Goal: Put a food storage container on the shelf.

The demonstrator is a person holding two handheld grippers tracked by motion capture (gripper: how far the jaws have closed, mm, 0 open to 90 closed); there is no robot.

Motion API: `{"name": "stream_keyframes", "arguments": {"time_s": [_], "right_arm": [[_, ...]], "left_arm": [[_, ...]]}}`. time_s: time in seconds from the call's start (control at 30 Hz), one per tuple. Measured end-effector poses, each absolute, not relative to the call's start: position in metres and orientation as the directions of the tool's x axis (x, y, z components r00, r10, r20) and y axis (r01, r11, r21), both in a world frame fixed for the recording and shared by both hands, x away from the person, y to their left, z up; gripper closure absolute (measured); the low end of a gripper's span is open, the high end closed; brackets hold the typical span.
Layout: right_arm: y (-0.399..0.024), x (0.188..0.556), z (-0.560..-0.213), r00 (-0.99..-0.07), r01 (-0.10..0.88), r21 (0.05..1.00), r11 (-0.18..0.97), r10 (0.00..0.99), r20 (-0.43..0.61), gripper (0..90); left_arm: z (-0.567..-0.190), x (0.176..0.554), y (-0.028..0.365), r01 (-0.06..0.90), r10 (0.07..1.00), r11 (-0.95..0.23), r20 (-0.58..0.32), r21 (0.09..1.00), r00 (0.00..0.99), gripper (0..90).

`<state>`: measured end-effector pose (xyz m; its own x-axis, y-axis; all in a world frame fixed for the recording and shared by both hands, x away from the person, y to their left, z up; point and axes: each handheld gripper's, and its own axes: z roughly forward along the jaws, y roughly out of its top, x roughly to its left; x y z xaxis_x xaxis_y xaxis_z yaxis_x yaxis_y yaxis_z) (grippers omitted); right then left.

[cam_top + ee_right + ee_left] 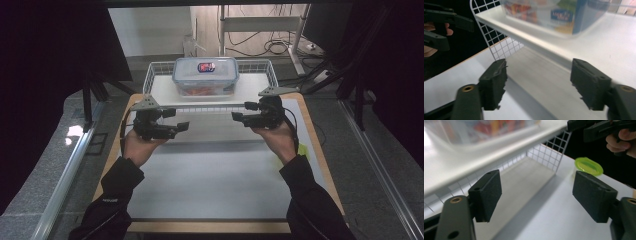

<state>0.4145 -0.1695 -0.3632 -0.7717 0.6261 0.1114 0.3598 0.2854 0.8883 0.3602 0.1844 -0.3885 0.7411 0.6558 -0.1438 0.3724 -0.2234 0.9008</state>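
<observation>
A clear plastic food box with a blue-clipped lid and a red-and-blue label stands on a white wire-sided shelf at the far side of the table. Orange contents show through its wall. My left gripper hovers just before the shelf's front left, open, with nothing between its jaws. My right gripper faces it at the front right, also open and empty. In the left gripper view the left gripper frames the space under the shelf. The right gripper points below the box.
A small yellow-green round lid lies on the table by the shelf's right end, near the right wrist. The grey mat covers the table between the person's forearms. Dark curtains, cables and a stand sit beyond the table.
</observation>
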Motion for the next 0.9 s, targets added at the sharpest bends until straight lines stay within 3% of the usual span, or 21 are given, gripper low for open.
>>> {"name": "stream_keyframes", "arguments": {"time_s": [0.37,0.9], "right_arm": [[-0.181,0.389,-0.393,-0.785,0.365,0.883,0.295,0.608,0.121,11.4],[-0.191,0.356,-0.432,-0.789,0.375,0.849,0.372,0.608,0.082,5.7]], "left_arm": [[-0.418,0.335,0.178,0.377,0.659,-0.226,-0.144,0.898,0.738,13.7],[-0.475,0.297,0.182,0.405,0.725,-0.273,-0.09,0.873,0.683,3.9]]}}
